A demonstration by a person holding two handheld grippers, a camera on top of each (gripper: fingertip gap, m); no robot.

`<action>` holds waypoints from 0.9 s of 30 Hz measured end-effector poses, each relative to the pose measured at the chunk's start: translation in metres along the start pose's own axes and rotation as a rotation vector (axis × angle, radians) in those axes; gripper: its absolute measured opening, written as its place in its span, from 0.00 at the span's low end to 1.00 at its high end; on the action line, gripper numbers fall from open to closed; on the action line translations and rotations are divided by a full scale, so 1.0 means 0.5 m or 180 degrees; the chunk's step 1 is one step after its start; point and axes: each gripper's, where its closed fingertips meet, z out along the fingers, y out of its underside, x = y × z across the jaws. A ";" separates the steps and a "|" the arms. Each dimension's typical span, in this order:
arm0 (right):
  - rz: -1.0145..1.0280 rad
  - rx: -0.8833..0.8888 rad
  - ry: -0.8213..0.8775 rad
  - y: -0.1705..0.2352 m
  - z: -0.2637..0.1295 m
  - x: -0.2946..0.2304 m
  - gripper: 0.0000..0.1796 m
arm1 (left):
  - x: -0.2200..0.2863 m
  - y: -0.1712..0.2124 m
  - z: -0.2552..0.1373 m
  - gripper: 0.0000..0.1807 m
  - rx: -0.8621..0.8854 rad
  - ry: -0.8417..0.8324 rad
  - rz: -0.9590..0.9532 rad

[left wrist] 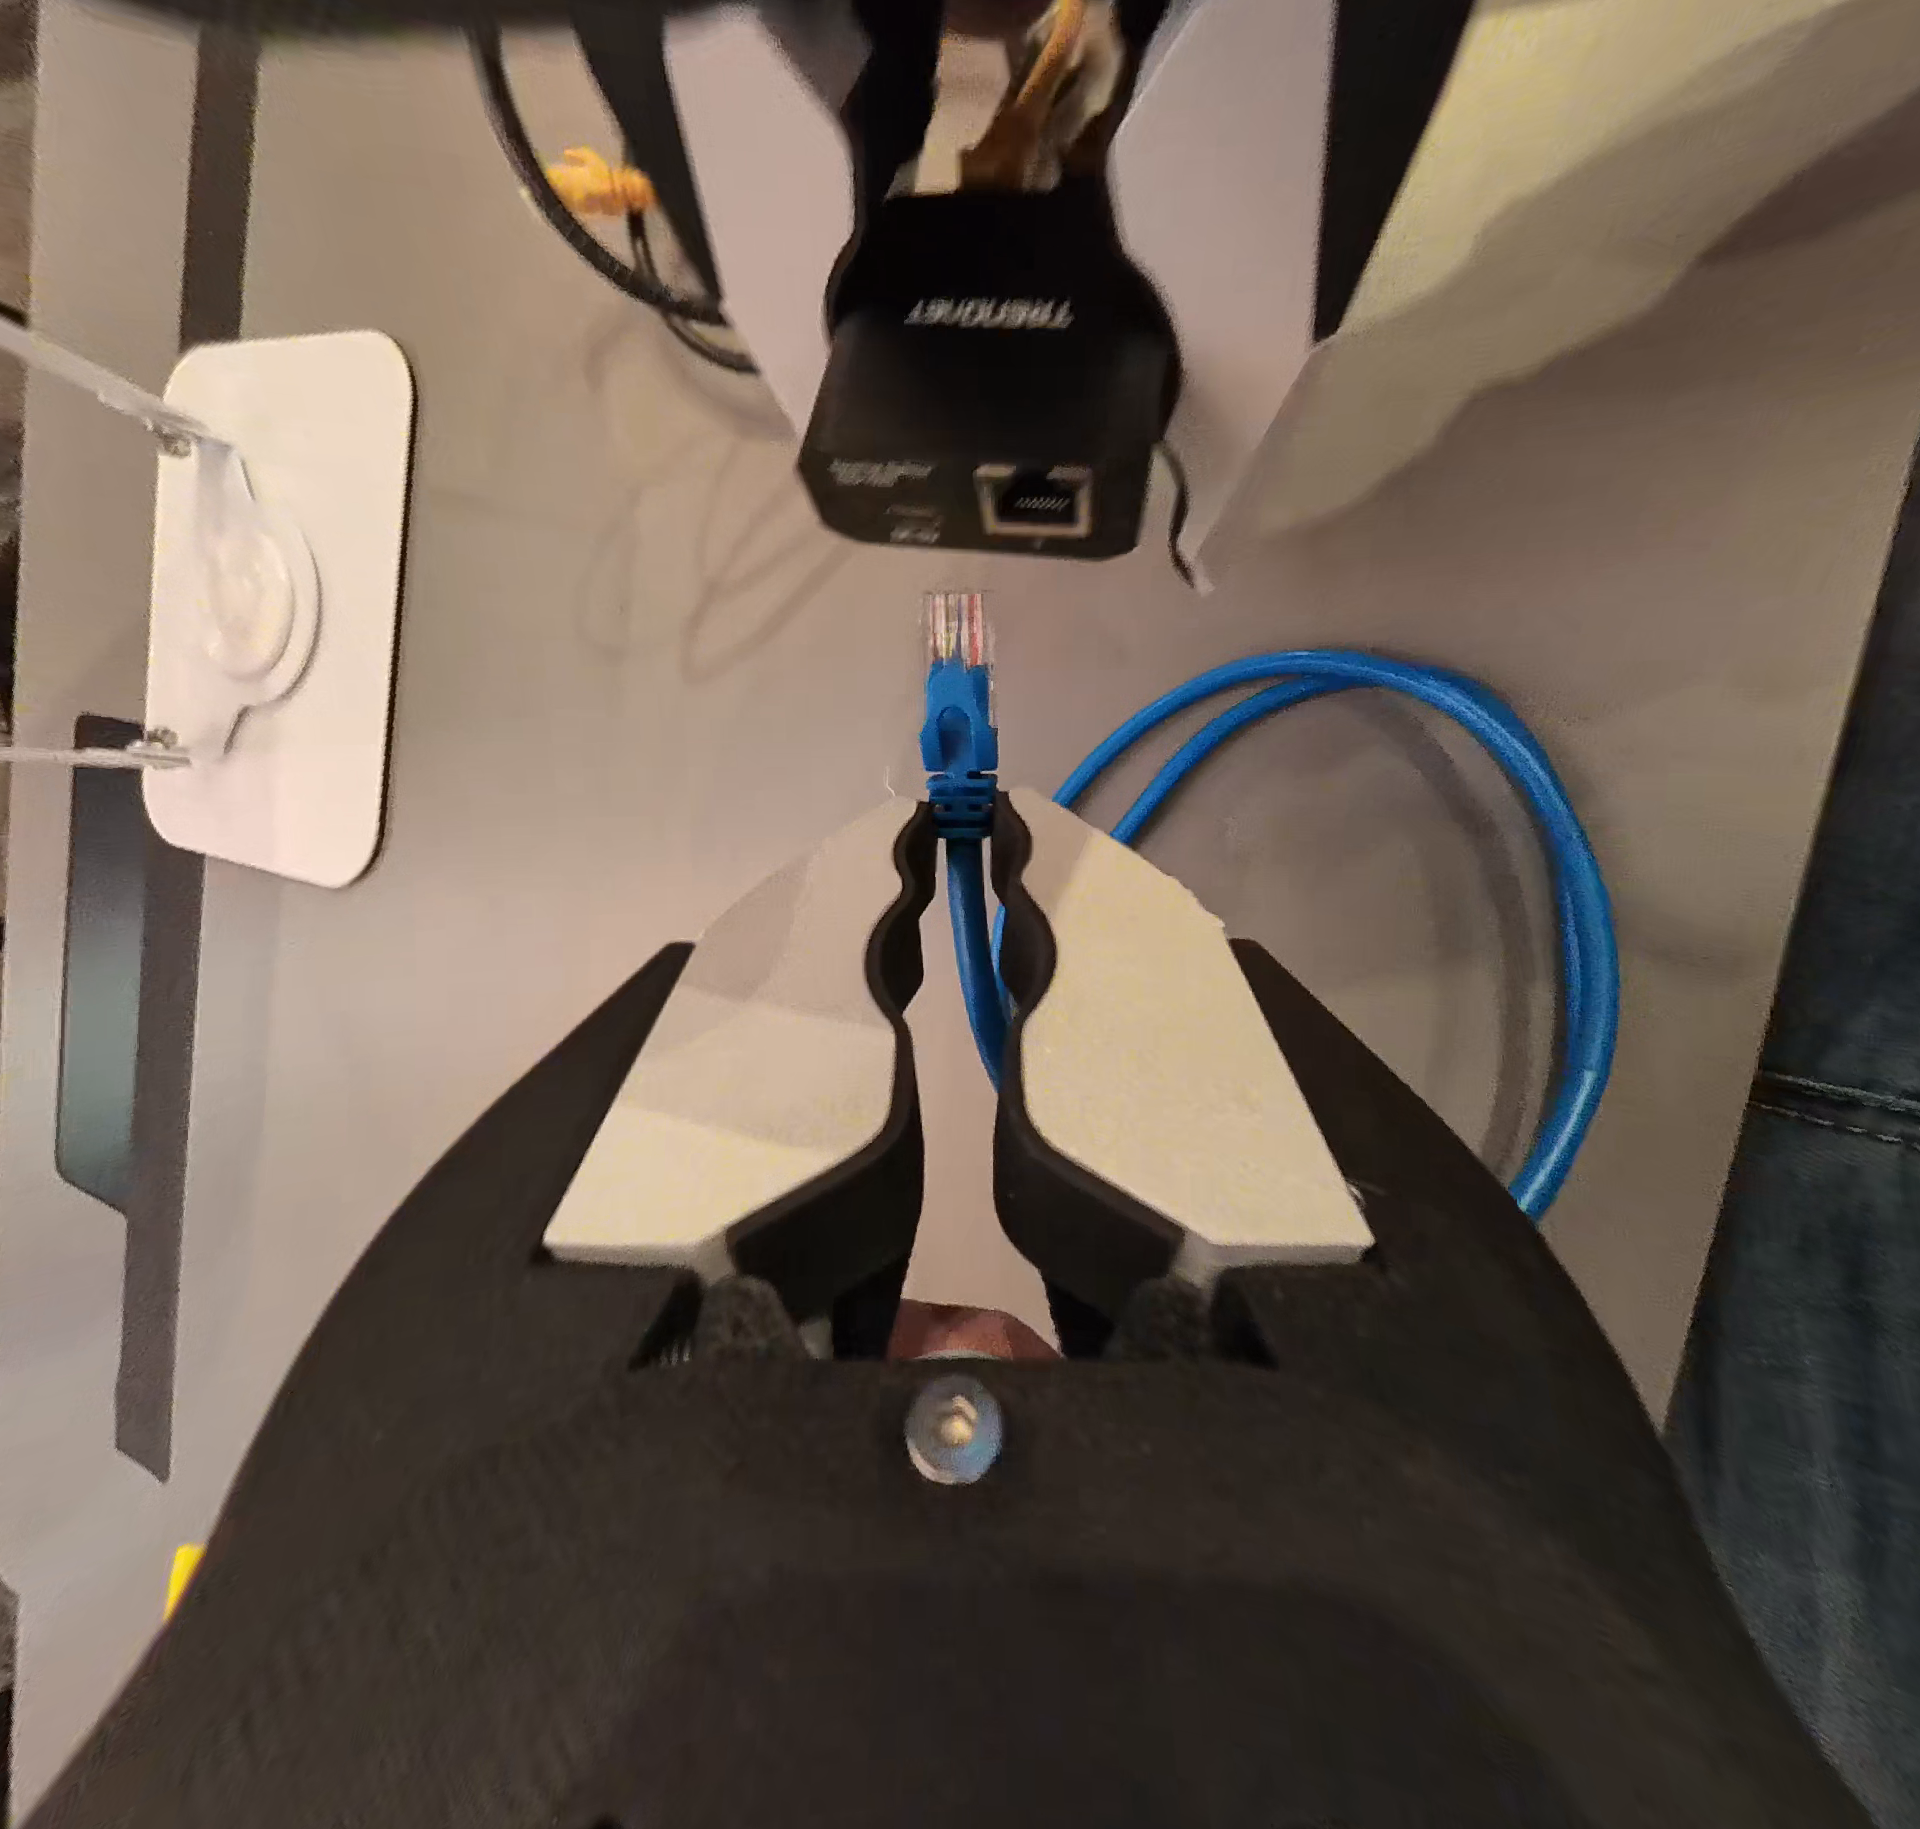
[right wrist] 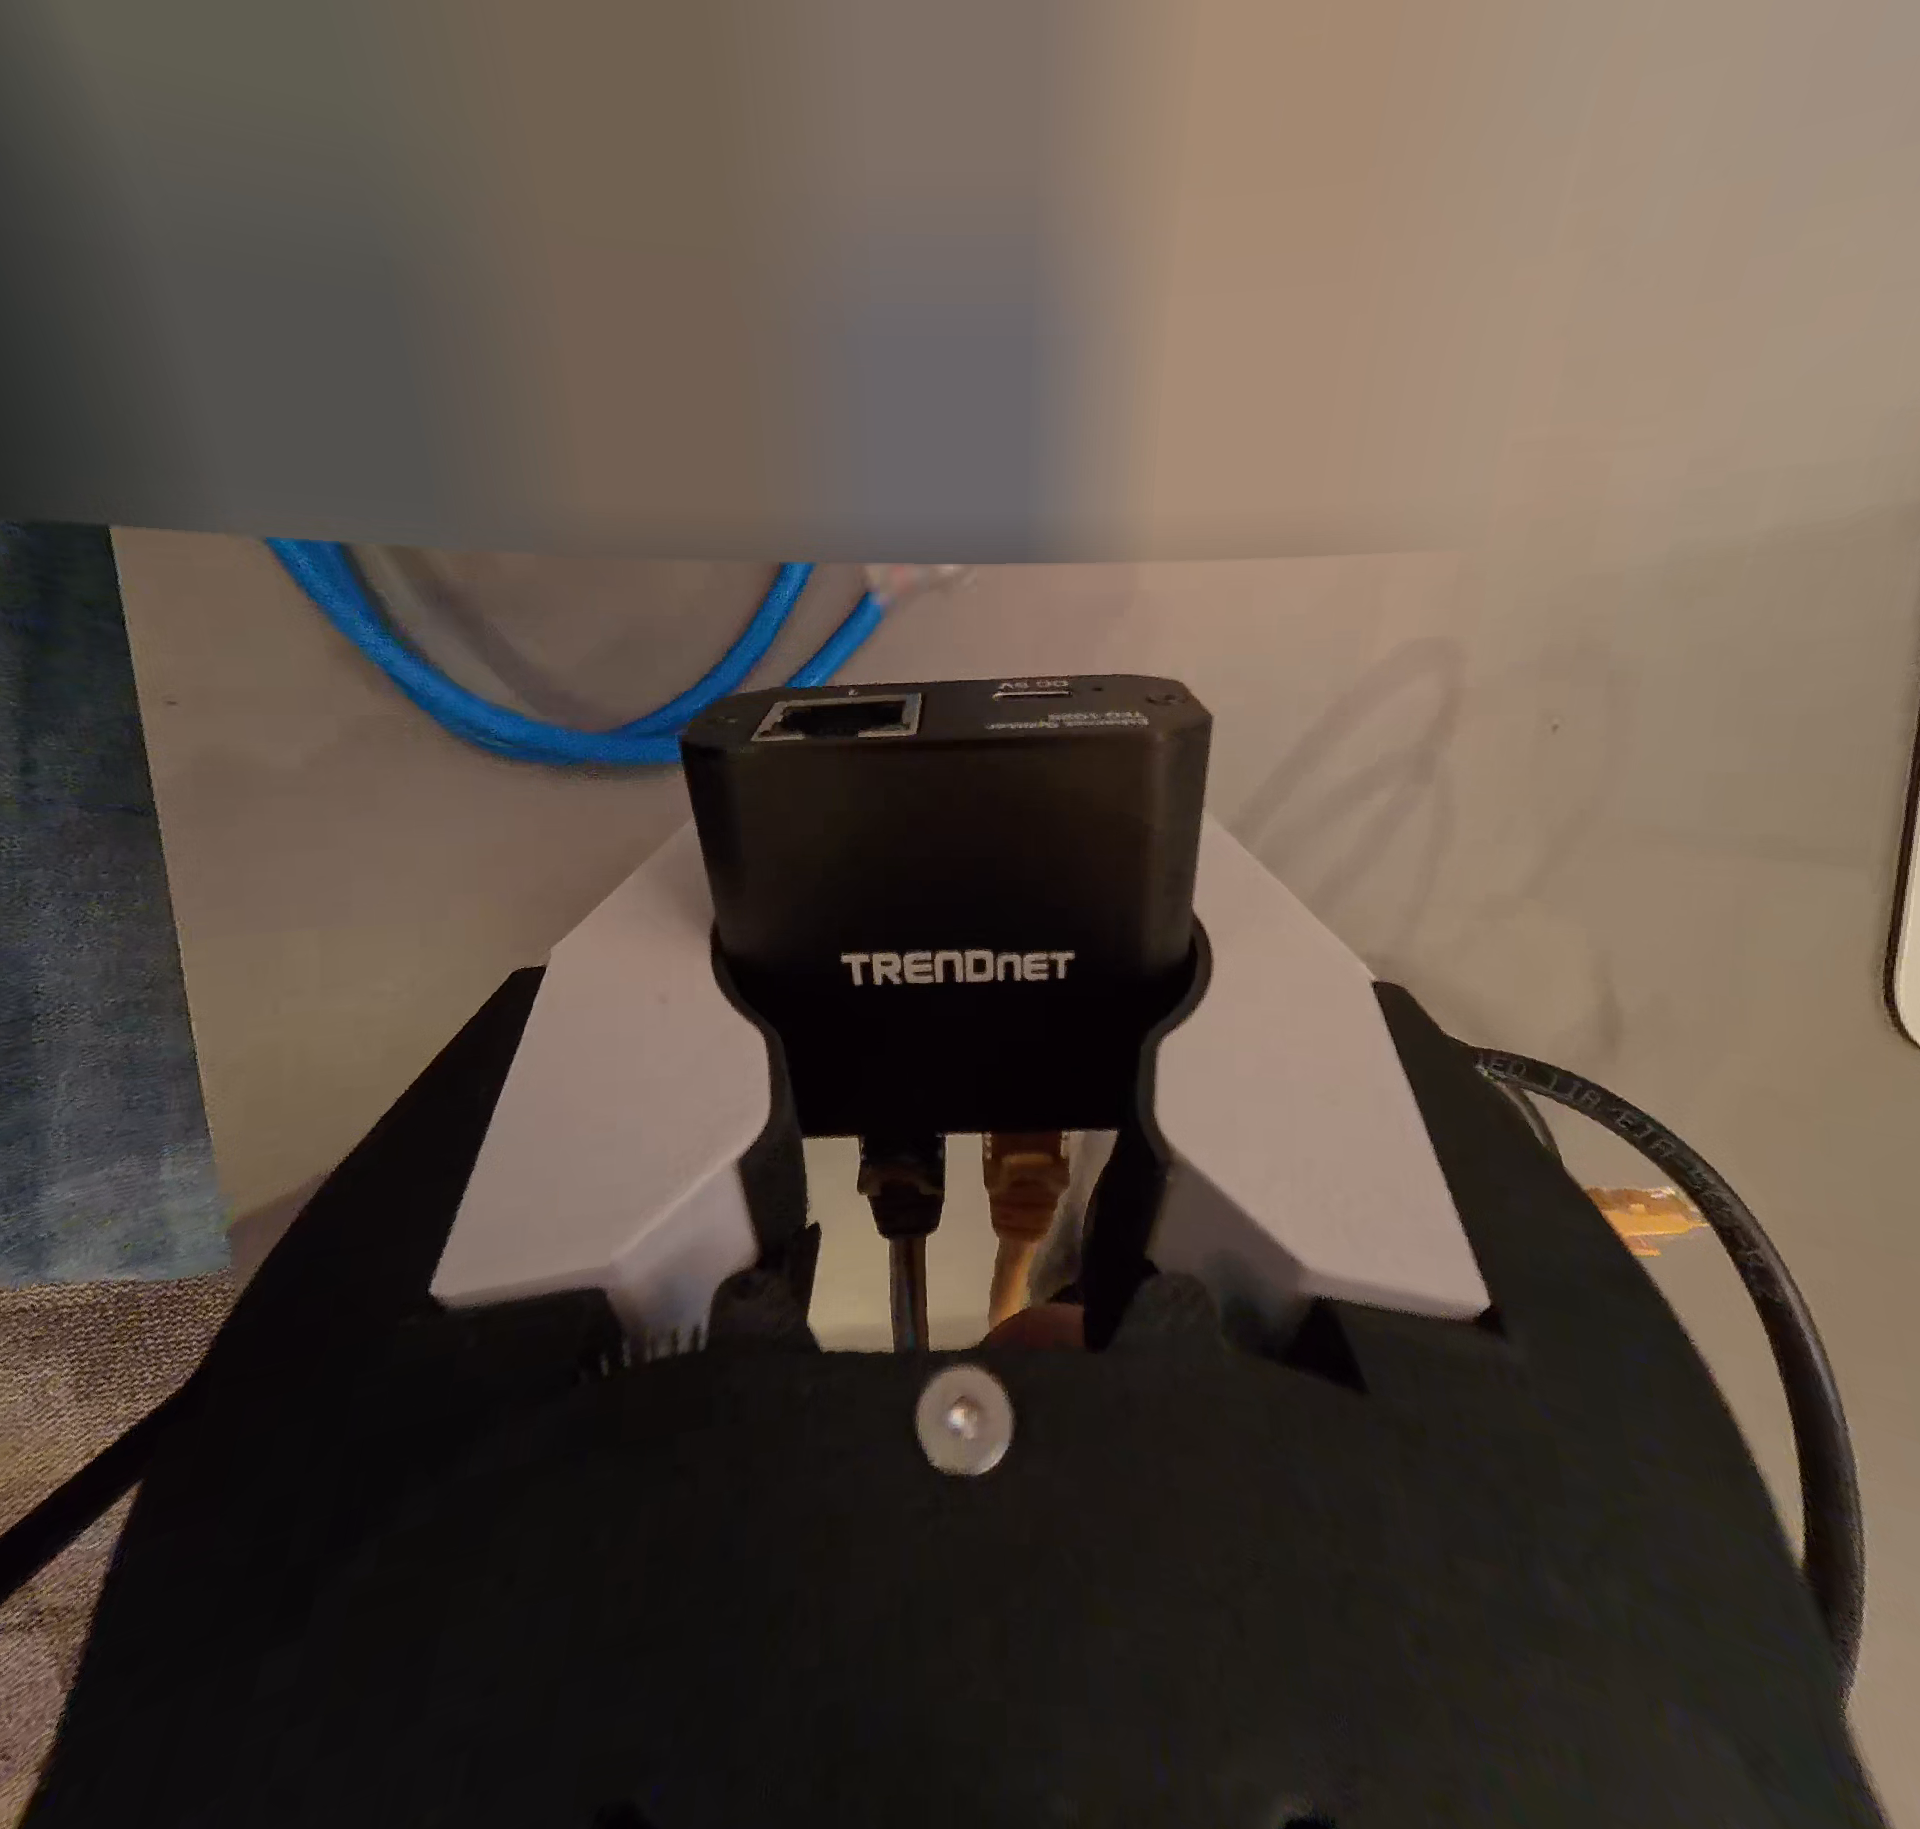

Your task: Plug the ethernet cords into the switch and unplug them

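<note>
The ethernet cord (left wrist: pixel 1434 730) is blue with a clear plug; the switch (right wrist: pixel 945 844) is black; both claws are black with white pads; the surface (left wrist: pixel 582 553) is pale grey.

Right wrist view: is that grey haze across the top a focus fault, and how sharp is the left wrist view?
Right wrist view: the haze is a patch laid over afterwards; below it the black switch is sharp, the blue ethernet cable soft. Left wrist view: wide-angle bending at the edges, slight motion blur on the switch, cable plug fairly crisp.
</note>
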 end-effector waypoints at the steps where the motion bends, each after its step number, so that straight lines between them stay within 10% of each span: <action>1: 0.0017 -0.0008 0.0001 0.001 0.002 0.001 0.39 | 0.006 -0.007 0.000 0.06 0.0015 0.0016 0.0027; 27: 0.0055 -0.0746 -0.0008 0.044 0.029 0.000 0.39 | 0.017 0.008 0.029 0.05 -0.0842 -0.0035 0.0741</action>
